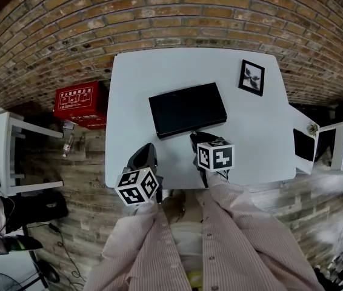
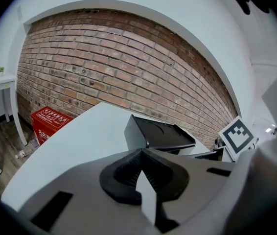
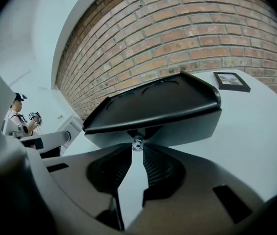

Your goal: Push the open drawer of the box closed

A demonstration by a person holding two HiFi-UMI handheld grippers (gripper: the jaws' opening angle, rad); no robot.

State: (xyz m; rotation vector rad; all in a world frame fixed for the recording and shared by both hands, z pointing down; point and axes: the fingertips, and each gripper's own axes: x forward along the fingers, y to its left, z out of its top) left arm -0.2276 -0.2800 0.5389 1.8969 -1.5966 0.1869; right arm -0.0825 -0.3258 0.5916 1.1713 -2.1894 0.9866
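A flat black box (image 1: 186, 109) lies in the middle of the white table (image 1: 256, 138). Its grey drawer front (image 3: 177, 129) faces me and carries a small silver knob (image 3: 137, 144). My right gripper (image 3: 137, 148) is at that front, its tips pinched on the knob; in the head view the right gripper (image 1: 194, 139) touches the box's near edge. How far the drawer stands out I cannot tell. My left gripper (image 2: 141, 153) hovers shut and empty over the table, left of the box (image 2: 163, 133) and apart from it.
A framed picture (image 1: 251, 77) lies at the table's far right corner. A red case (image 1: 80, 102) sits on the floor by the brick wall to the left. A white side table (image 1: 2, 138) stands left, a white chair (image 1: 341, 144) right. A person (image 3: 21, 119) stands far off.
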